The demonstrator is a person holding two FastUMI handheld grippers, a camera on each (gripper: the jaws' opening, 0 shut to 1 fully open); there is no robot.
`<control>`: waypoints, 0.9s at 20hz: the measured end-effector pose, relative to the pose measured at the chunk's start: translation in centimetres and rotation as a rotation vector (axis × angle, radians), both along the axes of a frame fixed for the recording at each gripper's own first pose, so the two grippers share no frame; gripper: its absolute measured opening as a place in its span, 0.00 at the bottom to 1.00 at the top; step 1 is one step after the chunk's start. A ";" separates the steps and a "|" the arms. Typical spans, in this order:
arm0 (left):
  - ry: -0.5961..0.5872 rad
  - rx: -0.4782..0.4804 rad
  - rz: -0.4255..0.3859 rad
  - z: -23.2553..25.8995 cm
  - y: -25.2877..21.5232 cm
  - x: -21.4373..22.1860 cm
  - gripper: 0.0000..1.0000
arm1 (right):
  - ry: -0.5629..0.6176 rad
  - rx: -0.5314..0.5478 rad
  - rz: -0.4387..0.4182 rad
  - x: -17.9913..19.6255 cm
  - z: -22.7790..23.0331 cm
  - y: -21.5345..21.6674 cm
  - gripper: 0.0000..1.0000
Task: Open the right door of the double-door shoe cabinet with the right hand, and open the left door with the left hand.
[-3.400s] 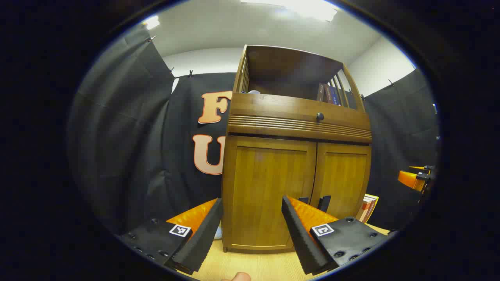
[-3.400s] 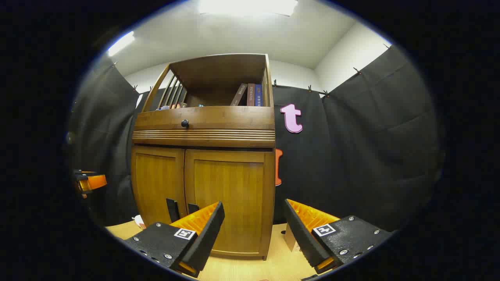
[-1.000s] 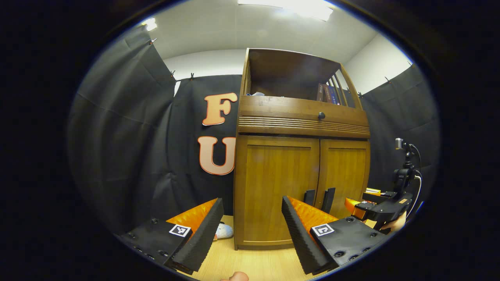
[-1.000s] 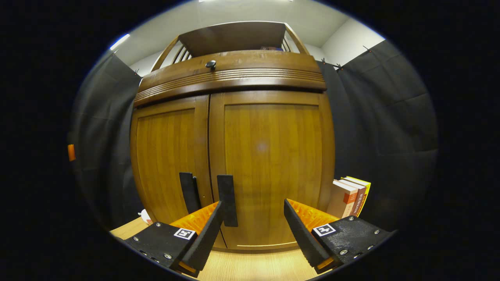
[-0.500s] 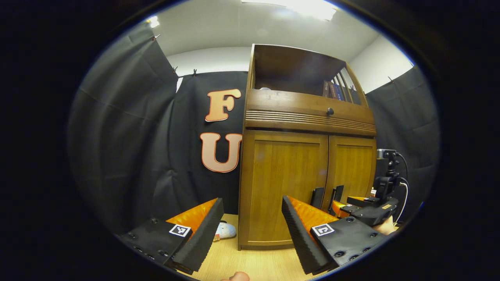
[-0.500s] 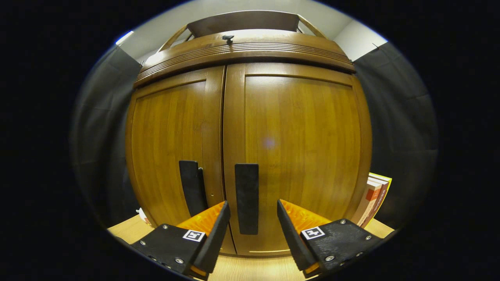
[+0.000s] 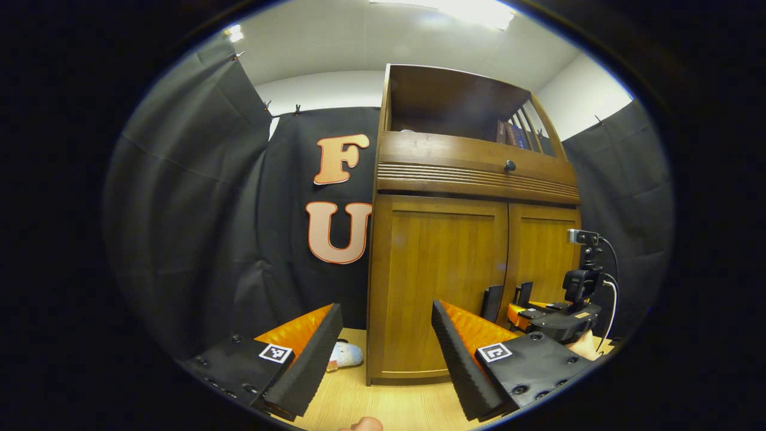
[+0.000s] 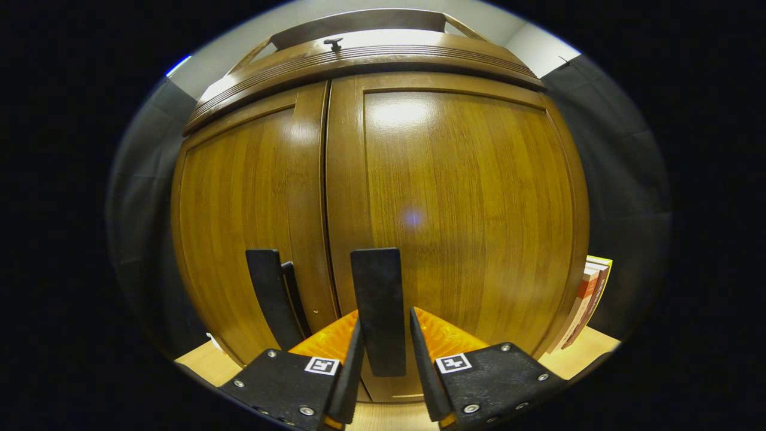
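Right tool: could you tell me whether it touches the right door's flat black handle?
Cannot tell. The right gripper view shows the right tool closely flanking the flat black handle; contact unclear.

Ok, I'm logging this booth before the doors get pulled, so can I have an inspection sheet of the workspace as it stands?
Surface: light wood floor, bare in front of the cabinet.
Job's things: shoe cabinet; left door and right door both closed; left handle free.
Clutter: small soft toy beside the cabinet; books leaning on its other side; books on the top shelf.
Grippers: left tongs open, away from the doors; right tongs closed around the right handle, contact uncertain.
Cables: one cable on the right tongs.
Surroundings: black cloth walls, ceiling light.
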State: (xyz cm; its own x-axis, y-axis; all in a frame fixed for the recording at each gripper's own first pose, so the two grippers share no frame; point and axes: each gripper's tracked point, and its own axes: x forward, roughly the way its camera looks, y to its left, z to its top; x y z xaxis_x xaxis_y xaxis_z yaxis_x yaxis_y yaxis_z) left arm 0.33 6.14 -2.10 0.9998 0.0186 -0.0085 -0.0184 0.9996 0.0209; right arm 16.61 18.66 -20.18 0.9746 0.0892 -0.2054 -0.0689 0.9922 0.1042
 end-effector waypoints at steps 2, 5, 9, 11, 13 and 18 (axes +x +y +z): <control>0.003 -0.004 0.004 -0.3 0.0 -0.1 0.99 | -0.003 -0.006 -0.006 0.1 0.0 0.0 0.36; 0.004 -0.002 0.011 -0.3 0.2 -0.4 0.99 | 0.004 -0.005 0.004 -0.3 0.1 0.0 0.39; -0.005 0.003 0.017 0.3 0.1 -0.9 0.99 | 0.002 -0.012 0.024 -1.8 0.4 -0.3 0.29; -0.006 0.008 0.016 0.2 -0.3 -1.6 0.99 | 0.000 -0.003 0.037 -3.0 0.6 -0.6 0.28; -0.005 0.007 0.010 0.2 -0.8 -2.0 0.99 | 0.000 0.004 0.048 -4.4 1.0 -1.0 0.30; 0.003 0.002 0.011 0.4 -1.9 -3.2 0.99 | 0.009 0.024 0.078 -8.3 1.9 -2.8 0.25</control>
